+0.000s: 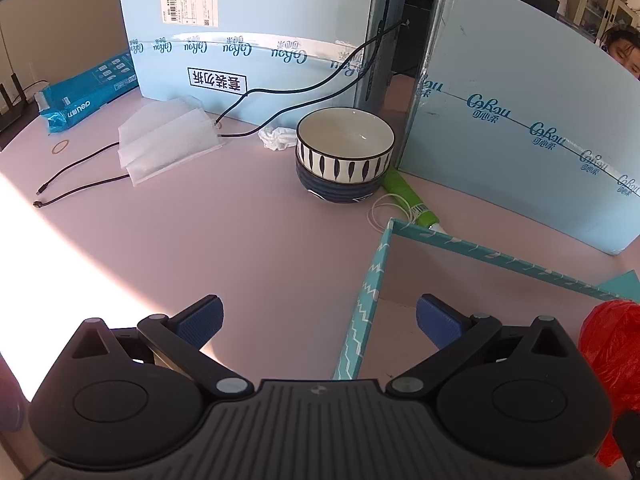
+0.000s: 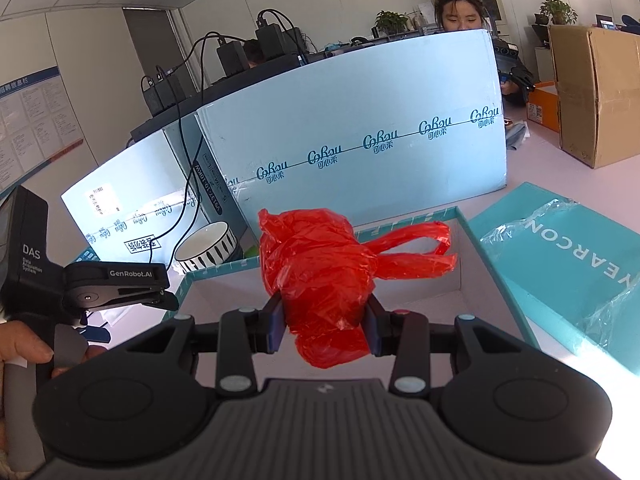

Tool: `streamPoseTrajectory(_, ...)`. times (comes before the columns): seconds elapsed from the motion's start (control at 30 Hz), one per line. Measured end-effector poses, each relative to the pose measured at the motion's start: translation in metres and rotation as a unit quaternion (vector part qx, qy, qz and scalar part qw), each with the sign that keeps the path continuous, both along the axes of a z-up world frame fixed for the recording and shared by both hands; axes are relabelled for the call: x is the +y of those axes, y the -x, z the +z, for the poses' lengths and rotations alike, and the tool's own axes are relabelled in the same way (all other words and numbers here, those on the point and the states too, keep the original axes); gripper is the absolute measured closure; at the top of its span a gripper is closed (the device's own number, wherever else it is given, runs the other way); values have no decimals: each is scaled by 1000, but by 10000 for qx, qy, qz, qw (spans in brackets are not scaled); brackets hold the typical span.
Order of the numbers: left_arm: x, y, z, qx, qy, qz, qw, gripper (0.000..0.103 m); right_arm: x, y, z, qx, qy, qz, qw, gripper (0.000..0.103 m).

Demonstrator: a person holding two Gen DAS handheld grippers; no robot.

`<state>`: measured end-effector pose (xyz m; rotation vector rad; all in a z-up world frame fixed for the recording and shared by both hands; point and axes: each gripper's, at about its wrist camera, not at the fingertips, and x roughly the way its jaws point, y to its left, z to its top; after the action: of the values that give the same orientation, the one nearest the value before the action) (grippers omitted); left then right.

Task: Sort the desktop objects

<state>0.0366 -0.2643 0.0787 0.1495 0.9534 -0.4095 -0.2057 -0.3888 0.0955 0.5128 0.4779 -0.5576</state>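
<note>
Right gripper: jaws drawn in to a narrow gap and clamped on a crumpled red plastic bag. Both blue pads press into the lower part of the wad; most of the bag bulges above and ahead of the fingers, and its handle loops trail off to the right of the tool. The bag hangs over the open teal box, which lies directly ahead of and below the fingers. No contact between bag and box floor that I can confirm.

Left gripper: jaws wide apart, nothing between them. It hovers over the near left corner of the same box, with the box wall running between the two fingers. The red bag shows at the far right edge of this view.

Ahead of the left tool: two stacked bowls, a crumpled tissue just beside them, a face mask further left, black cables on the desk. Box lid lies right of the right tool.

Handling judgement: the bag looks very light, thin and limp, with a slick film surface. It compresses rather than resists, so a pinch on a single layer may slip or tear; the bunched middle, where it is held now, seems the soundest hold. On release it will likely spring open and may cling to a pad.
</note>
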Motion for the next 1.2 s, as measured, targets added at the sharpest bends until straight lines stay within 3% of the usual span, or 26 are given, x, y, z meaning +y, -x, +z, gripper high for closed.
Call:
streamPoseTrajectory(0.73, 9, -17, -8, 84, -105, 102, 9999, 0, 1, -28, -13, 183, -311, 182, 9992, 60)
streamPoseTrajectory(1.03, 4, -18, -8, 67, -100, -61, 9999, 0, -3, -38, -23, 300, -792, 23, 9964, 60)
streamPoseTrajectory(1.2, 1, -15, -8, 51, -96, -153, 9998, 0, 1, -41, -24, 340, -790, 88, 9963, 60)
